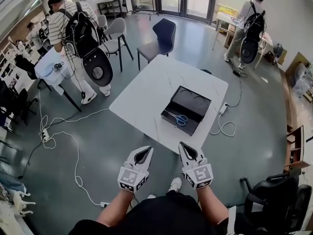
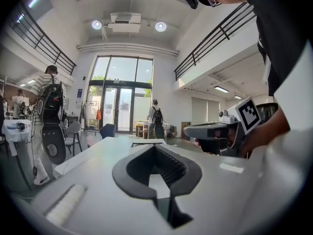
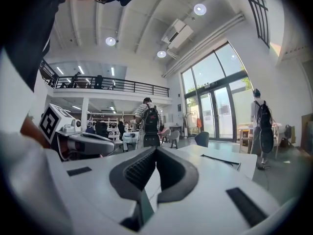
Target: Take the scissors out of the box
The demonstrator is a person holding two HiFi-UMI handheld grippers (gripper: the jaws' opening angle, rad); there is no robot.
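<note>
Blue-handled scissors point(image 1: 178, 118) inside rectangular black box point(image 1: 197, 114).

One table point(image 1: 146, 92), one box point(image 1: 195, 120), one pair of scissors point(image 1: 177, 117), two tongs point(image 1: 145, 152) point(image 1: 183, 147)

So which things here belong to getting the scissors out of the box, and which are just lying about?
For the job: scissors, lying in the open black box; white table under it; left gripper and right gripper, both shut and empty.

Lying about: dark chair; grey chair; floor cables; person in a striped top.
</note>
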